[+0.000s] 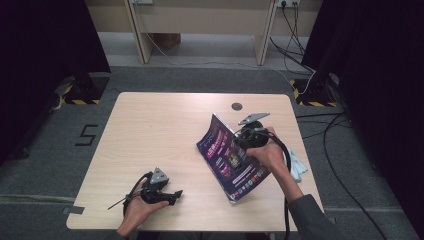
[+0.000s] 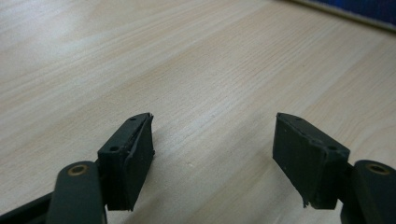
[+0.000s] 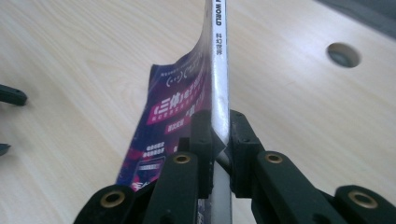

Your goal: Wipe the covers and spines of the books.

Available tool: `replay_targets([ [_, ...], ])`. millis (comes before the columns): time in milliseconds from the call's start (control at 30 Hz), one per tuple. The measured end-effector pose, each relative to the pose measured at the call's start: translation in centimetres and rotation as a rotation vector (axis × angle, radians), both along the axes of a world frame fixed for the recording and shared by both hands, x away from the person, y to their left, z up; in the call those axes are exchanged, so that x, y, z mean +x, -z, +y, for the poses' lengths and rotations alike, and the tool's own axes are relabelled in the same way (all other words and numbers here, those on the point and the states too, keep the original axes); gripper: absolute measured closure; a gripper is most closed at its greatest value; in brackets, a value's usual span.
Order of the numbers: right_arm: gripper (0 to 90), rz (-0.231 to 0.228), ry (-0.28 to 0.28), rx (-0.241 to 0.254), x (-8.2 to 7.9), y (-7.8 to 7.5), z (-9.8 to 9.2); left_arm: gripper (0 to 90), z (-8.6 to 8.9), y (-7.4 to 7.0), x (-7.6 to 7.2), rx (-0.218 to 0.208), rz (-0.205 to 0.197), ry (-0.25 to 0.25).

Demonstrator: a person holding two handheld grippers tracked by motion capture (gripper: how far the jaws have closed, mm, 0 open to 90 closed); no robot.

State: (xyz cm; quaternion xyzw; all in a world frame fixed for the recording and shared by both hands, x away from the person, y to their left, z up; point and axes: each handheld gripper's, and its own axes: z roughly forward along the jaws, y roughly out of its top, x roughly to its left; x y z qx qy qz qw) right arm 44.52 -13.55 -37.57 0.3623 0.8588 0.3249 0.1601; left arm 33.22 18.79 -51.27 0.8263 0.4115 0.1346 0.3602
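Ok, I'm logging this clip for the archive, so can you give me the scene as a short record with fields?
Surface: light wooden table
Held thing: thin purple-covered magazine with white spine, tilted, one edge raised off the table
Right gripper: jaws shut on the magazine's spine
Left gripper: jaws open, nothing between them, over bare table
Also on table: pale blue cloth at the right edge, round grey hole near the far edge

Magazine (image 3: 187,112): thin, glossy purple-and-pink cover, white spine with print. Spine edge clamped between the jaws; cover hangs tilted to one side of them.
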Motion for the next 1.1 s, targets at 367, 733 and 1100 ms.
replay_targets([
  [367, 83.1, -0.135, 0.027, -0.186, 0.8, -2.6, 1.2, 28.2, -0.3, 0.1, -0.1, 0.031, -0.028, 0.006],
  [733, 83.1, -0.122, -0.092, -0.253, -0.5, -2.5, 5.1, 28.2, -0.3, 0.2, -0.1, 0.03, -0.029, 0.004],
  [1100, 83.0, 0.08, -0.176, -0.092, -1.3, -2.3, 6.1, 28.3, -0.2, 0.2, -0.1, 0.023, -0.032, 0.004],
])
